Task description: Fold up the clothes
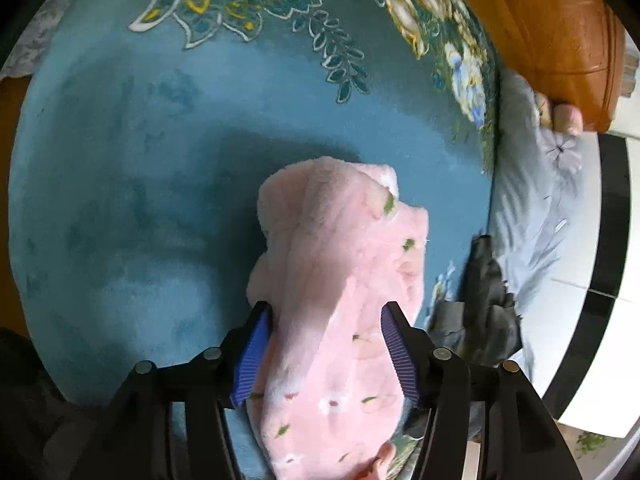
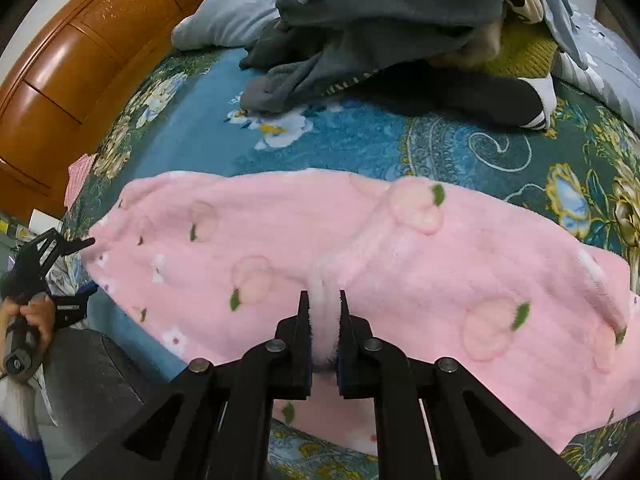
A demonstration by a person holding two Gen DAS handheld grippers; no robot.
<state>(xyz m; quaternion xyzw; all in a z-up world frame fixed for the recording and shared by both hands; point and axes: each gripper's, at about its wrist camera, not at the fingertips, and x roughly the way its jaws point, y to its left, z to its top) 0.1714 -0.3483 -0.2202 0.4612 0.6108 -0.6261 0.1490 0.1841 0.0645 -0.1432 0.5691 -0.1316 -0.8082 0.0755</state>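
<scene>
A fluffy pink garment printed with peaches and small flowers lies stretched across the teal floral blanket. My right gripper is shut on a raised fold of its near edge. In the left wrist view the garment's bunched end runs between the fingers of my left gripper. Its jaws stand wide apart, with the blue pads alongside the cloth rather than squeezing it. The right wrist view shows the left gripper at the garment's left end, with a hand holding its handle.
A pile of dark grey and pale blue clothes sits at the far side of the blanket. An orange wooden headboard borders the bed. A grey floral pillow and a dark cloth lie at the blanket's edge, with white tiled floor beyond.
</scene>
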